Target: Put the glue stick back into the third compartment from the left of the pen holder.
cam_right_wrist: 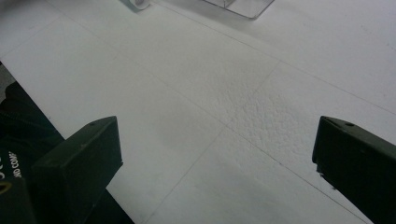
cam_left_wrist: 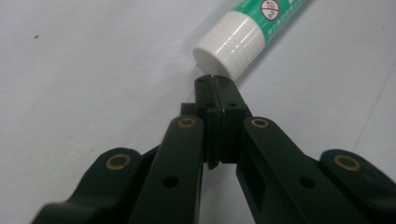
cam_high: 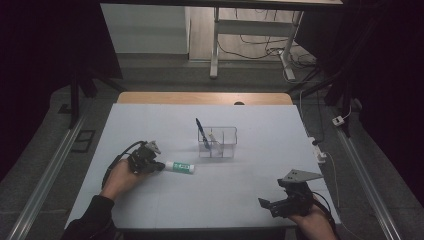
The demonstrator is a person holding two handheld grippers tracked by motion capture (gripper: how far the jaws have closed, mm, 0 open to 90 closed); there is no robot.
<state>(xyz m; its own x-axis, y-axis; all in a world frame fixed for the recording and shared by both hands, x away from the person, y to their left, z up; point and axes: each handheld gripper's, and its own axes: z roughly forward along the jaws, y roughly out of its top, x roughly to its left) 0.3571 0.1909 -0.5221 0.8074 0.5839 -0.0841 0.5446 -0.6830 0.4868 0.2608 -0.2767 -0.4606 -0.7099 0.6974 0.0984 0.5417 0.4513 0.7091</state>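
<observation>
A green and white tube with a white cap point(cam_high: 180, 167) lies flat on the white table, left of centre. In the left gripper view its cap point(cam_left_wrist: 229, 43) sits just beyond the jaw tips. My left gripper point(cam_high: 159, 166) is shut with nothing between its jaws, its tips point(cam_left_wrist: 215, 81) touching or almost touching the cap. My right gripper point(cam_high: 270, 206) rests near the table's front right edge, jaws wide open over bare table point(cam_right_wrist: 219, 135). A clear plastic organiser point(cam_high: 217, 142) stands at the table's centre with a blue pen point(cam_high: 201, 131) leaning in it.
The white table point(cam_high: 260, 165) ends in a wooden strip point(cam_high: 200, 98) at the back. A corner of the clear organiser point(cam_right_wrist: 238, 7) shows at the top of the right gripper view. Cables and a white plug block point(cam_high: 320, 150) lie off the table's right edge.
</observation>
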